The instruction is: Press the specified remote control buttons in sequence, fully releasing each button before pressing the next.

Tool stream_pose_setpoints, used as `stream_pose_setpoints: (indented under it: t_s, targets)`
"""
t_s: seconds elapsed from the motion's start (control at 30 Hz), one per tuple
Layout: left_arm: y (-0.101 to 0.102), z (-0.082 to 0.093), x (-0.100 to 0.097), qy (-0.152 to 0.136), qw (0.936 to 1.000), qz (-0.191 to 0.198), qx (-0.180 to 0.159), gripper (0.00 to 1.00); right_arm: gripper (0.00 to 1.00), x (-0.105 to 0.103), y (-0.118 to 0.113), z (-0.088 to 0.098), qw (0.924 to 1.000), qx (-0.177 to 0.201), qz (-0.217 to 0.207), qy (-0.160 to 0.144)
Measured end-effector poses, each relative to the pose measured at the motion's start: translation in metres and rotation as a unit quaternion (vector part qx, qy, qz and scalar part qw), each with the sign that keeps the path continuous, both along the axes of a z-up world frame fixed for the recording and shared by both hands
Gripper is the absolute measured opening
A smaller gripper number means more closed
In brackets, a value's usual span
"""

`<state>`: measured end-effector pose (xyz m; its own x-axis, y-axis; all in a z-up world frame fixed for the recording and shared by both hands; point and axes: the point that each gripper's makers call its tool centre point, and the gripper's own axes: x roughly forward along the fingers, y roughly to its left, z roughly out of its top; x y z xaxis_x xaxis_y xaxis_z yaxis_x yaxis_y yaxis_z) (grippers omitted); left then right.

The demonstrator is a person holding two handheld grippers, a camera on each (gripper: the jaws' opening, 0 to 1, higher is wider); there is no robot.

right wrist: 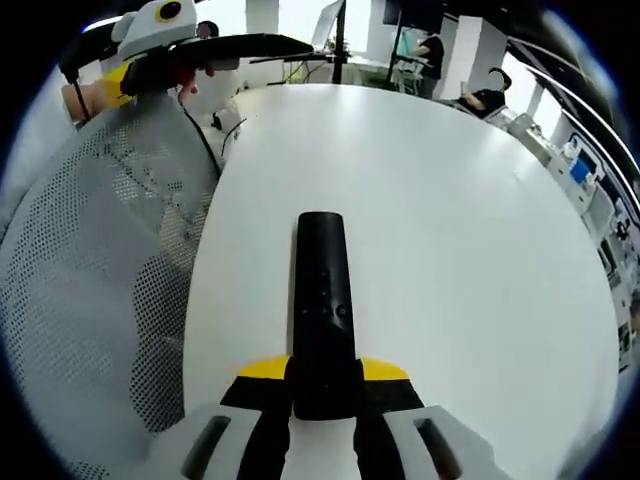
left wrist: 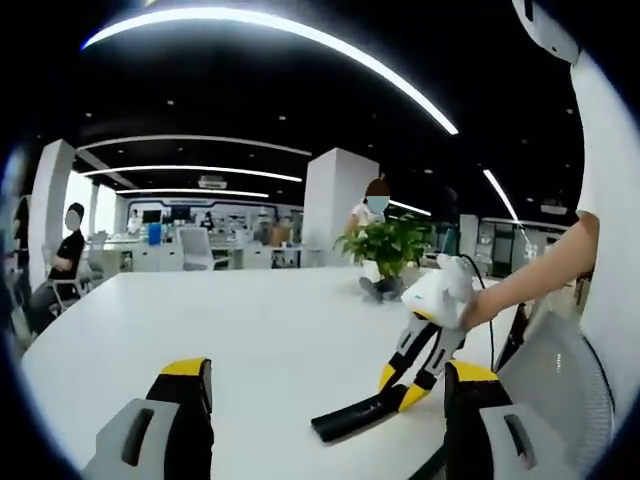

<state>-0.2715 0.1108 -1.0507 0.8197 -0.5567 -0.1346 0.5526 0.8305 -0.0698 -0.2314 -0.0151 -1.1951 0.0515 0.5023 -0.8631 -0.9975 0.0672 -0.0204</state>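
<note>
Remote control (right wrist: 322, 300) is a slim black bar, hard plastic, matte, with rounded ends and a few small buttons on its top face mid-length. It looks light and stiff, likely a bit slippery on the sides, so it is best taken across the narrow width near one end, leaving the buttons free.

The right tool (right wrist: 322, 385) is doing just that: its jaws, with yellow tips on black pads, are closed on the near end of the remote. The bar points away across the white tabletop (right wrist: 450, 250), close to the edge where a grey mesh chair back (right wrist: 110, 260) stands. In the left gripper view the same right tool (left wrist: 405, 385) holds the remote (left wrist: 350, 418) low at the near edge, far end down toward the surface; whether it touches is unclear.

The left tool (left wrist: 325, 420) is wide apart with nothing between its jaws, hovering over the smooth glossy tabletop (left wrist: 250, 330). In the right gripper view it (right wrist: 250, 45) sits above the far corner.

A potted plant (left wrist: 390, 245) stands further along the tabletop. Pressing probably needs a light tip touch, or the remote could pivot in the grip.
</note>
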Motion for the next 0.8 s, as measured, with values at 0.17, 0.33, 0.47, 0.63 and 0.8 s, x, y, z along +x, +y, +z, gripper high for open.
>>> stream_pose_setpoints:
  t_s: [0.17,0.33,0.47,0.63,0.8]
  targets:
    - [0.001,0.001,0.001,-0.004,1.0000,0.003,0.004,1.00,0.21,0.024,0.001,0.000,0.9999,-0.005,-0.010,0.000]
    - [0.002,-0.001,0.001,-0.002,0.9999,0.005,0.009,1.00,0.21,0.044,0.001,-0.001,0.9998,-0.005,-0.021,0.003]
    - [0.003,-0.001,0.001,-0.002,1.0000,0.005,0.008,1.00,0.21,0.062,0.002,-0.001,0.9995,-0.006,-0.032,0.004]
    - [0.002,-0.002,0.001,0.000,1.0000,0.003,0.008,1.00,0.21,0.078,0.004,-0.001,0.9995,-0.013,-0.029,0.005]
    - [0.001,-0.002,0.000,0.001,1.0000,0.000,0.004,1.00,0.21,0.092,0.005,-0.002,0.9993,-0.018,-0.032,0.009]
